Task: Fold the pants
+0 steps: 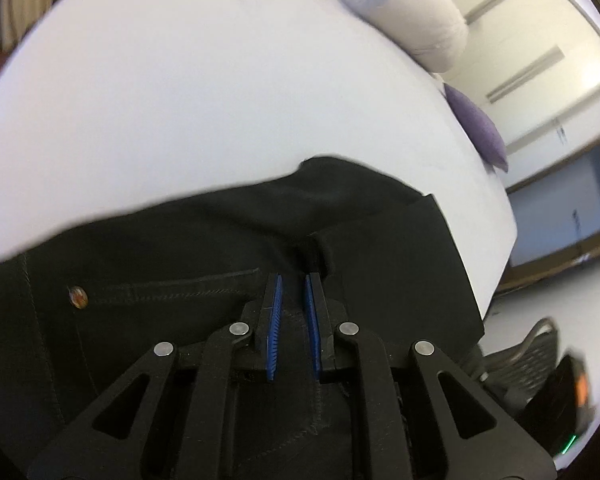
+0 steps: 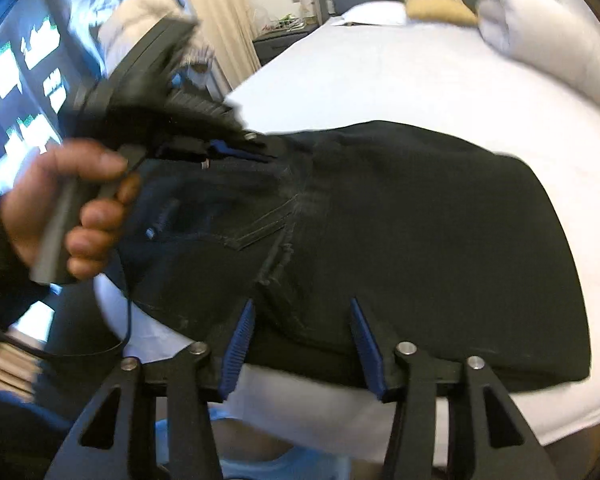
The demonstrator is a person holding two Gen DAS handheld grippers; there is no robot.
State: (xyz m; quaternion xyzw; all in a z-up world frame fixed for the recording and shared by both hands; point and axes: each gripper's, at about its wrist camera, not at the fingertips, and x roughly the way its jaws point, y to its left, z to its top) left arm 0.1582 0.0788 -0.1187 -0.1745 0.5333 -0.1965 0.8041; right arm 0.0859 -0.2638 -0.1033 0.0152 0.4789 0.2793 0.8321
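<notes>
Black pants (image 1: pixel 180 240) lie folded near the front edge of a white bed (image 1: pixel 220 80). In the left wrist view my left gripper (image 1: pixel 292 278) points down onto the pants, its blue pads nearly together with a bunched fold of black cloth at the tips. The right wrist view shows that same left gripper (image 2: pixel 256 152), held in a person's hand (image 2: pixel 60 200), at the pants' (image 2: pixel 420 220) far left edge. My right gripper (image 2: pixel 302 306) stands open just above the near edge of the pants, with its pads apart and pressing on nothing.
The bed's (image 2: pixel 380 72) far side holds a white pillow (image 2: pixel 540 32) and a tan cushion (image 2: pixel 436 6). A purple cushion (image 1: pixel 476 128) lies at its right edge. A dark office chair (image 1: pixel 536 352) stands on the floor to the right. A nightstand (image 2: pixel 280 40) and curtain (image 2: pixel 216 20) are behind.
</notes>
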